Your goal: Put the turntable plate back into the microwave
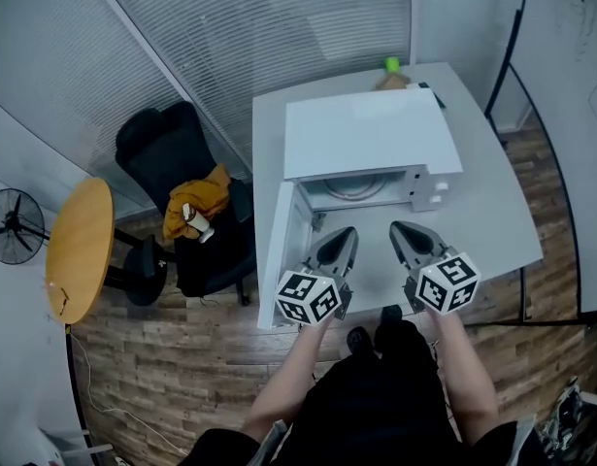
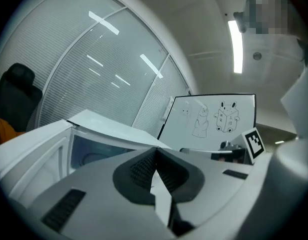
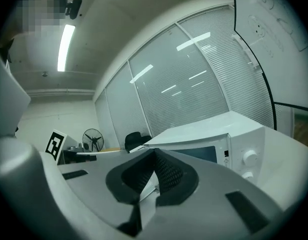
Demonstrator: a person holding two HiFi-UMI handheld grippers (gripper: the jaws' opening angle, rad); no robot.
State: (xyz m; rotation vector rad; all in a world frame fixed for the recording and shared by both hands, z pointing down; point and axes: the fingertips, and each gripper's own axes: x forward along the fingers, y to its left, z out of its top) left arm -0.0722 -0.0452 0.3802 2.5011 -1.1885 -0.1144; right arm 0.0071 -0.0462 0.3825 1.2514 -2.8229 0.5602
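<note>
Two grippers hover at the lower middle of the head view, just in front of the white microwave (image 1: 371, 144) on the grey desk (image 1: 492, 231). The left gripper (image 1: 343, 235) and right gripper (image 1: 399, 229) each have their jaws pressed together, empty. The microwave door (image 1: 286, 239) stands open at the left, and the turntable plate (image 1: 356, 188) lies inside the cavity.

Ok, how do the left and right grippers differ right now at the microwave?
The left gripper sits by the open microwave door, its view looking into the cavity. The right gripper sits nearer the control panel, its view showing the knobs. The left leans rightward, the right leftward, so their tips converge. Shared: both tongs are shut and empty, over the white table.
</note>
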